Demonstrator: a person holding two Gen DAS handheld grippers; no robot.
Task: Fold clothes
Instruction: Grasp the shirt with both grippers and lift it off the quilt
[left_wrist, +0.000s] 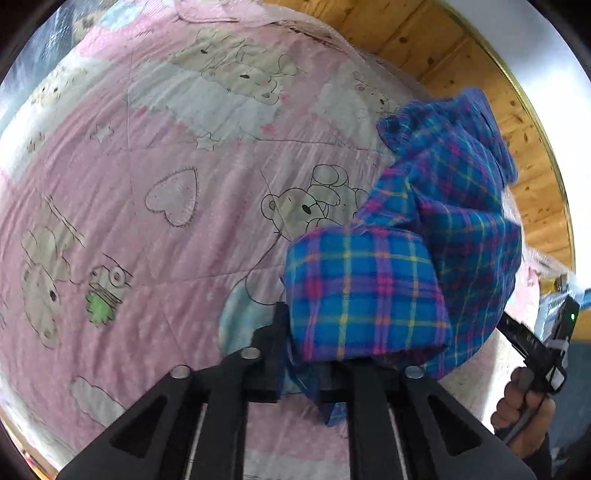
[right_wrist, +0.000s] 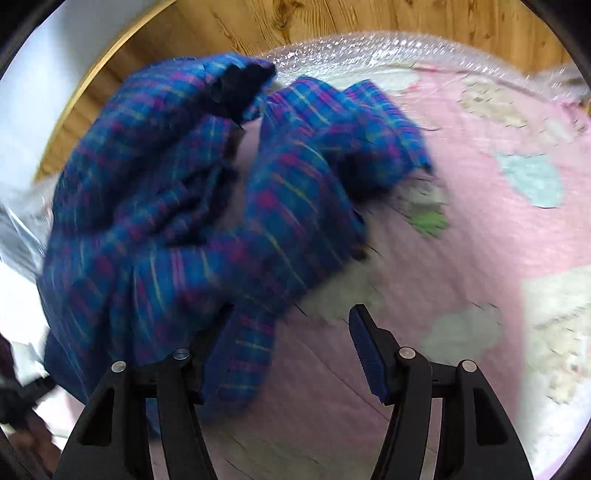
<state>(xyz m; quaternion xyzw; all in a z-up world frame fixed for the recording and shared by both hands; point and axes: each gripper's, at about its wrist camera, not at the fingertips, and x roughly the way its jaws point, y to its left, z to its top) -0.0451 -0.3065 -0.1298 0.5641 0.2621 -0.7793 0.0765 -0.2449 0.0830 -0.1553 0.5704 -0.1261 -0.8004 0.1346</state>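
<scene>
Flannel by the look of it, this blue plaid garment (left_wrist: 406, 258) reads as soft, light and floppy, bunched over the pink quilt (left_wrist: 147, 221), so I'd take it by a hem or corner, not the bulk. Left gripper (left_wrist: 314, 369) is clamped on a fold, the bundle rising just ahead and to its right. Right gripper (right_wrist: 291, 343) is spread wide, gripping nothing, cloth draped over its left finger (right_wrist: 212, 354).

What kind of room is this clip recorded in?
Most likely a bedroom at home: a pink quilt printed with cartoon bears is spread over what looks like a bed, a wood floor lies beyond it, and a blue plaid shirt is being handled on top.
</scene>
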